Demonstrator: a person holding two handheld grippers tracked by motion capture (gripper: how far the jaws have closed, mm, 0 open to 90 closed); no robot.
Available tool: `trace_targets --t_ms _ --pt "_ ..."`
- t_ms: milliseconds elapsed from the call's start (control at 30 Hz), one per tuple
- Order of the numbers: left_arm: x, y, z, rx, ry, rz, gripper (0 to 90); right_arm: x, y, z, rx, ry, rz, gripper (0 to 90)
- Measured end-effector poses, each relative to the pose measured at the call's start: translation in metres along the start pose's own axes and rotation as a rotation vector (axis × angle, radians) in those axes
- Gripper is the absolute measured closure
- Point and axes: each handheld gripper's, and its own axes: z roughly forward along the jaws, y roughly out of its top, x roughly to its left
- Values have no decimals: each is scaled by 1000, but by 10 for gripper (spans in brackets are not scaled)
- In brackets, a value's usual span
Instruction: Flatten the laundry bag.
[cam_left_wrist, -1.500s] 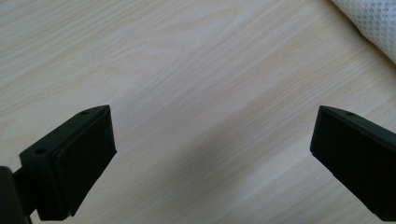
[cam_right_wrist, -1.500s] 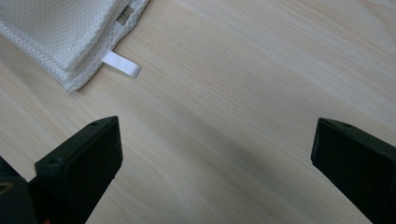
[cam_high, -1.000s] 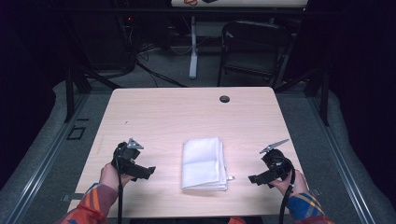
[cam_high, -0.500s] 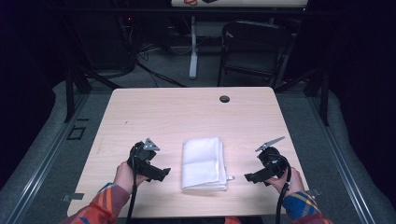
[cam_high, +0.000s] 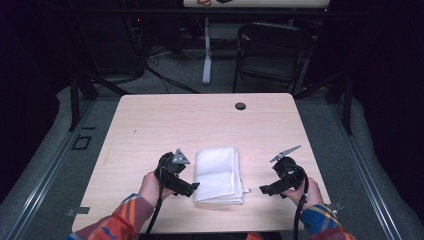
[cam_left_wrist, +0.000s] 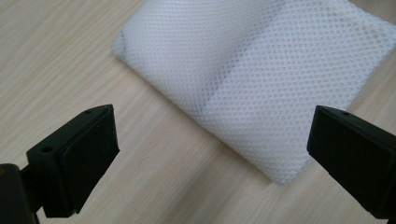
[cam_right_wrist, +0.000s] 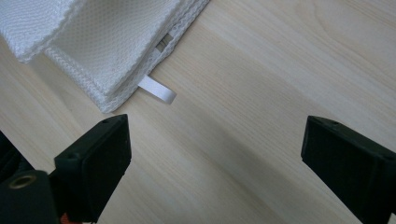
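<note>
Near the table's (cam_high: 150, 120) six o'clock edge lies our folded white cloth (cam_high: 217, 175). We bring the left gripper (cam_high: 192, 187) to its nine o'clock side, the right gripper (cam_high: 265, 190) at three o'clock, both with fingers apart. Next we must pinch its corners.

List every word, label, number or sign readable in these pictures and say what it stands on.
None can be read.
White tag on the folded mesh cloth: blank on the side that shows.
Red marking on the white board beyond the table: too small and cut off.

Bare table (cam_high: 165, 125) all round folded mesh cloth (cam_high: 217, 172).
</note>
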Motion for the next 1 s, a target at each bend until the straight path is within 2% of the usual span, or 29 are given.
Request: trace_targets --t_ms 67,133,200,300,400,500,633,667,733,767,800,867,900,967,1000 --pt "-4 2 4 -4 -16 16 28 1 0 3 -20 8 16 87" --pt "-8 4 6 3 -29 29 38 0 0 2 -3 5 5 90" --pt "-13 6 9 -2 -39 46 50 1 0 2 -7 19 13 97" --pt "-19 7 13 -3 -52 71 72 1 -1 3 3 11 13 101" --pt "-25 8 17 1 -68 92 91 2 -1 5 7 33 15 108" --pt "-31 10 22 -2 -77 119 125 3 -1 6 7 28 19 121" --pt "-40 14 30 14 -91 160 152 1 -2 6 19 32 8 123" --pt "-42 15 32 17 -90 172 161 2 -2 7 10 49 17 126" --pt "-46 16 37 29 -88 187 178 2 -2 7 16 42 11 128" --pt "-47 17 40 35 -88 193 198 1 -1 7 27 36 -6 129" --pt "-49 18 43 44 -95 199 204 3 -2 9 6 52 23 130" --pt "-53 19 50 63 -84 216 232 3 -1 9 25 60 8 135" --pt "-54 19 53 74 -95 224 242 3 -1 9 33 57 4 140" --pt "-57 20 60 96 -87 244 250 5 -3 11 18 48 18 142" --pt "-59 20 62 102 -88 246 251 6 -3 13 15 61 25 143"
